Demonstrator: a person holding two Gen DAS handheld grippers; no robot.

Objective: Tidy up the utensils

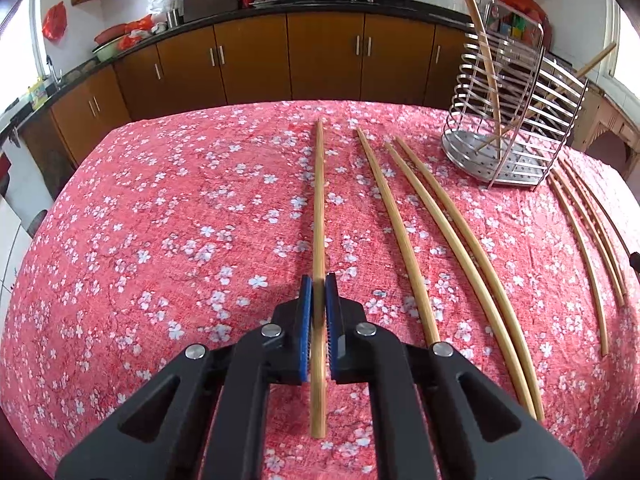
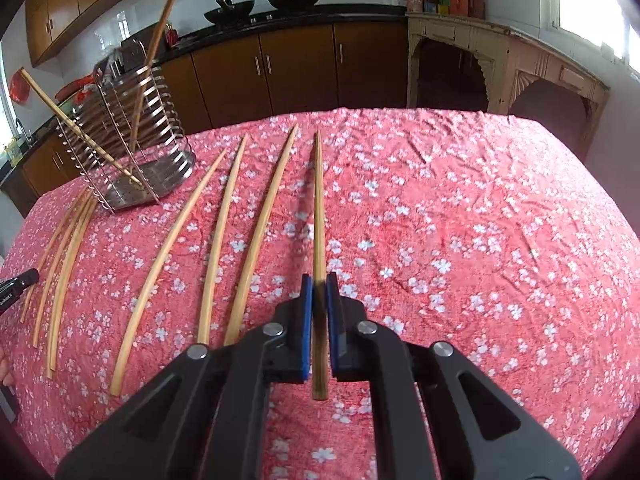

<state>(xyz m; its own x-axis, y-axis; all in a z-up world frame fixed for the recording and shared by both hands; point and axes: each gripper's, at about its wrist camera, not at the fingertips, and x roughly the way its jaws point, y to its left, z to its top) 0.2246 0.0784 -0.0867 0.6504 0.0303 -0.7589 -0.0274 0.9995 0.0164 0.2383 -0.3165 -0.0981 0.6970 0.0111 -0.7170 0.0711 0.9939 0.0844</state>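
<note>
Ten chopsticks in all: one in the left gripper (image 1: 319, 280), one in the right gripper (image 2: 319, 280), two standing in the rack (image 1: 464, 150), three lying on the surface to the rack's left (image 1: 385, 208), and three to its right (image 2: 264, 220). One wire rack. Two grippers.
</note>
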